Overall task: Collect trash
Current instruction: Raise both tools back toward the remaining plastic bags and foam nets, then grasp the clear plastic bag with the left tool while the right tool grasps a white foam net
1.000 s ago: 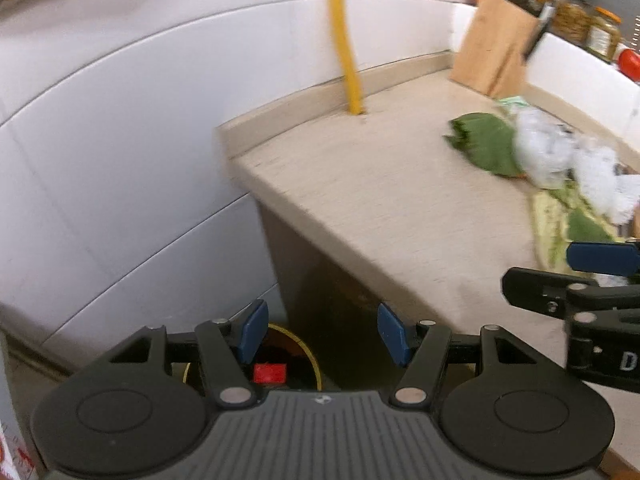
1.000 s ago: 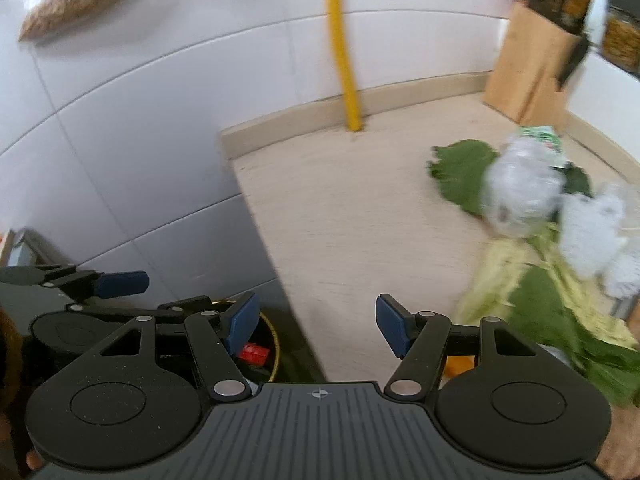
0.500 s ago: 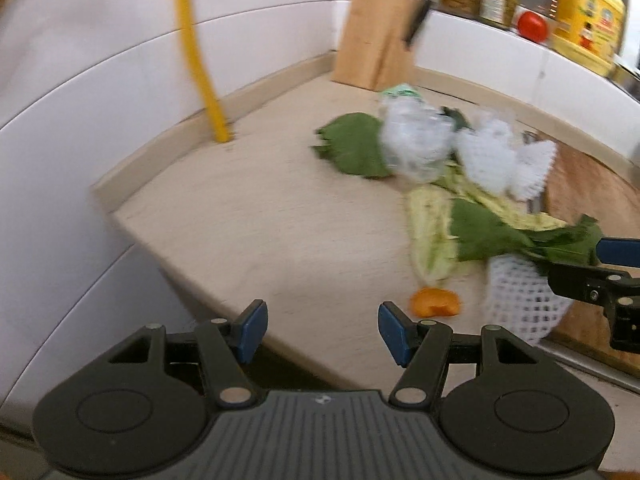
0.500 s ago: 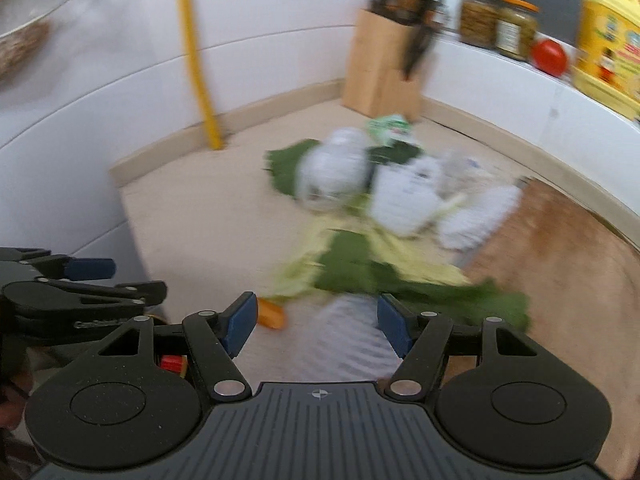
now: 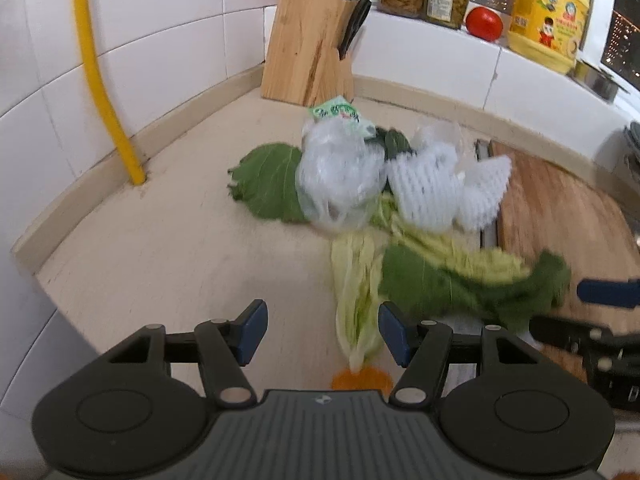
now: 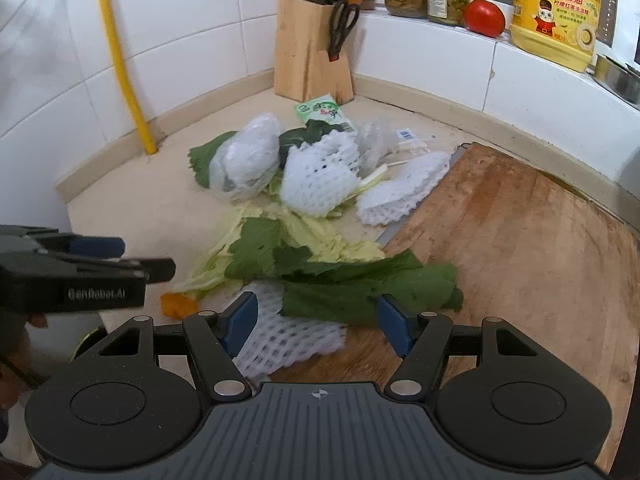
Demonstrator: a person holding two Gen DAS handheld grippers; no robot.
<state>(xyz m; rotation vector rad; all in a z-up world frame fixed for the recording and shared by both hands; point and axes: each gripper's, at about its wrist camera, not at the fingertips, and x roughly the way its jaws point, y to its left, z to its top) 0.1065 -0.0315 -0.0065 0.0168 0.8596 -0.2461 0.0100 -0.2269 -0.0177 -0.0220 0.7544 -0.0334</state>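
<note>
The left gripper (image 5: 322, 332) has its jaws released and empty above the near edge of the beige surface (image 5: 168, 240). Just past them lie a pale cabbage leaf (image 5: 356, 300) and an orange peel (image 5: 362, 378). The right gripper (image 6: 312, 320) is likewise released, holding nothing, over a white foam net (image 6: 288, 340) and a long green leaf (image 6: 360, 284) at the near left corner of the cutting board (image 6: 520, 240). Farther off the trash forms a heap: a crumpled clear bag (image 6: 246, 160), two more foam nets (image 6: 318, 176), a round leaf (image 5: 266, 184) and a green-printed packet (image 6: 322, 114). A knife block (image 6: 308, 56) stands at the far wall.
</note>
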